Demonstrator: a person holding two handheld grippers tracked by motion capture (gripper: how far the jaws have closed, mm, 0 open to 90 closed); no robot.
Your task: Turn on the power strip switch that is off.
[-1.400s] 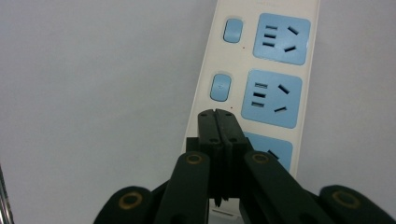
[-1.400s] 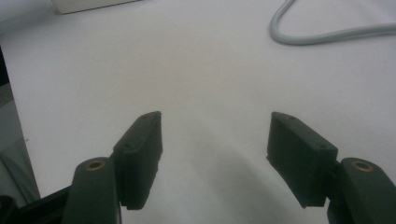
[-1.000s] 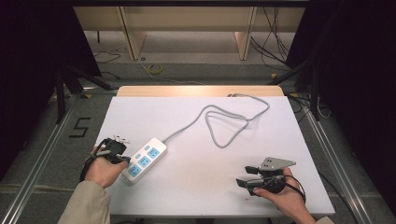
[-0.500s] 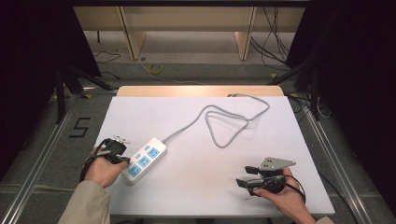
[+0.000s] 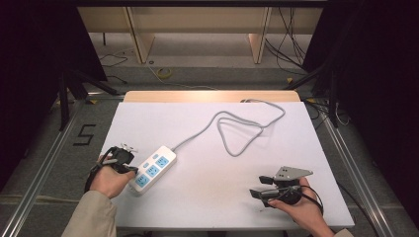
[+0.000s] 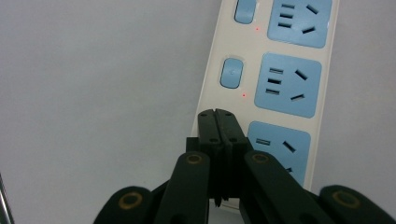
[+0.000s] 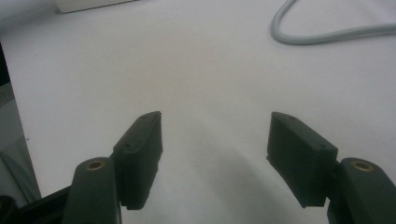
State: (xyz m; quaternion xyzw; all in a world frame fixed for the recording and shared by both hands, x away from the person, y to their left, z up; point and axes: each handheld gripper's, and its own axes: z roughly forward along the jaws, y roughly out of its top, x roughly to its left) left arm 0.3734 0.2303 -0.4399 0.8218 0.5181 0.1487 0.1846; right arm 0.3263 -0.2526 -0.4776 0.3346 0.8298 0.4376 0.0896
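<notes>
The power strip [image 5: 152, 169] lies flat on the white table [image 5: 207, 197], and the left gripper [image 5: 129, 168] is right at its near end. In the left gripper view its fingers [image 6: 218, 128] are pressed together, tips over the strip's edge [image 6: 261, 93] just beside the nearest blue socket, with the two switches and the other sockets running away ahead of them. Can't tell if the tips actually touch the plastic or hover just over it. They're not clamped on anything.

The strip's grey cord [image 5: 237, 133] leaves its far end and loops out across the table, ahead of the right gripper [image 5: 258, 186] and well apart from it. In the right gripper view the fingers [image 7: 140, 154] are spread wide with bare table between them; a bend of the cord [image 7: 327, 32] sits further ahead and off to their right, and a corner of the strip [image 7: 88, 4] pokes in ahead at their left.

Hands: the left hand [image 5: 109, 178] comes in from the near left in a beige sleeve [image 5: 91, 217], gripper pointing toward the strip. The right hand [image 5: 296, 207] sits low at the near right of the table, gripper aimed sideways toward the left hand, grey plate on top.
</notes>
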